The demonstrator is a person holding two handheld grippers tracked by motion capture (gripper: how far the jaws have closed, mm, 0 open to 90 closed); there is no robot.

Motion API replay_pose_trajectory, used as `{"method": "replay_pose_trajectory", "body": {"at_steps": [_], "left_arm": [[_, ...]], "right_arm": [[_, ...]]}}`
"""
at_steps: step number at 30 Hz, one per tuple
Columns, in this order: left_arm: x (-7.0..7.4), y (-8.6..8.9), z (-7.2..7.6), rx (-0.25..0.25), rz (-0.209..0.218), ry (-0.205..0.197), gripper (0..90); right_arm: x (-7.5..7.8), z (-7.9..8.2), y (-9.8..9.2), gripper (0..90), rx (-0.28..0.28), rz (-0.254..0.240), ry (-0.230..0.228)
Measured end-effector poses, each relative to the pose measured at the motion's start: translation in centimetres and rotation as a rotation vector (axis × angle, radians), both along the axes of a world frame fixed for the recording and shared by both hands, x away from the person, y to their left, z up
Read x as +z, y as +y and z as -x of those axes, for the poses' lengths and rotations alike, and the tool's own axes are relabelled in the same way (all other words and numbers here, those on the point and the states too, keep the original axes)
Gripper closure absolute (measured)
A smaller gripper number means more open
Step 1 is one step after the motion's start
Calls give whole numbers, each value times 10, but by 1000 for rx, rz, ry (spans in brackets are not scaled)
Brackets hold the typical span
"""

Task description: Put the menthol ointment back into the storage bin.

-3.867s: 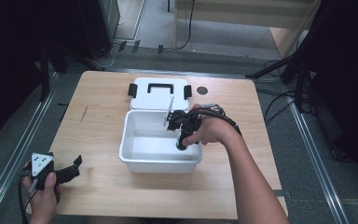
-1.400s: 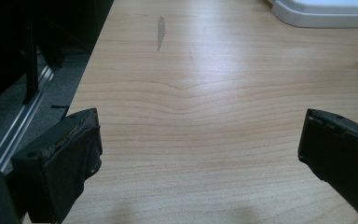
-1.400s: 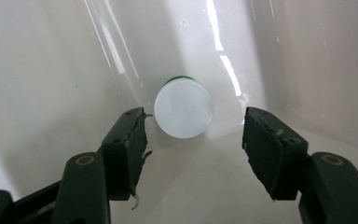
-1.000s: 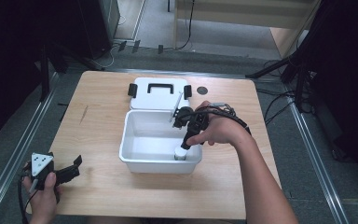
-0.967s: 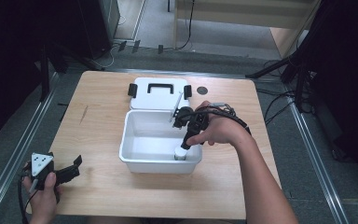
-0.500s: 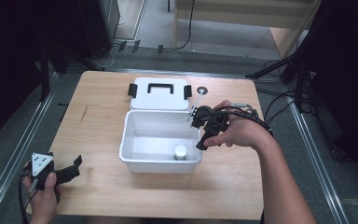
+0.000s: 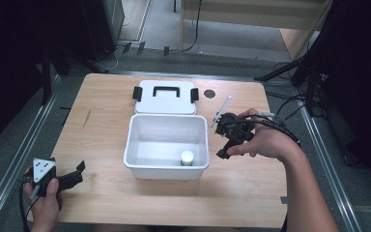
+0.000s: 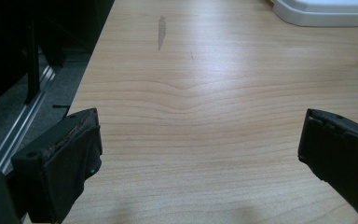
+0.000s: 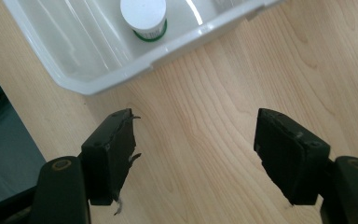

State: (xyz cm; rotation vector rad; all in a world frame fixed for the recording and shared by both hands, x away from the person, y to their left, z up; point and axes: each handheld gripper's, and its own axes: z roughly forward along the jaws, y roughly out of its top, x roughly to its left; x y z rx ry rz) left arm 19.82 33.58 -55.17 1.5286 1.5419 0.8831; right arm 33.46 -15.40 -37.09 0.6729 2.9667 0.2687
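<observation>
Centrally on the surface (image 7: 101, 121), a white bin (image 7: 166, 166) is sitting open, with its white lid (image 7: 165, 96) lying flat just behind it toward the far edge. A small white-capped bottle (image 7: 187, 158) is standing upright inside the bin, against the near wall toward its right corner. The right gripper (image 7: 227, 140) is hovering just beside the bin's right wall, jaws spread wide and holding nothing, with bare wood lying open between it and the right edge. The left gripper (image 7: 70, 178) is resting near the near-left corner, well apart from the bin, jaws likewise gaping and empty. A dark round spot (image 7: 209, 93) is showing beside the lid. The right gripper view is adding the bottle's green label band (image 9: 150, 33). The left gripper view is revealing a grey smear (image 8: 161, 31) on the wood.
</observation>
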Motion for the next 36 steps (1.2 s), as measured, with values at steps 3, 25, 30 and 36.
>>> {"method": "replay_pose_trajectory", "body": {"at_steps": [3,25,30,36], "left_arm": [[0,0,0,0,-1,1,1],[0,0,0,0,-2,8,1],[0,0,0,1,-3,9,1],[0,1,0,1,4,10,1]], "right_arm": [[-4,1,-8,298,-14,-5,5],[-64,10,-75,299,-229,-216,-56],[-84,15,-90,274,-278,-303,-126],[-108,24,-105,265,-352,-394,-246]]}}
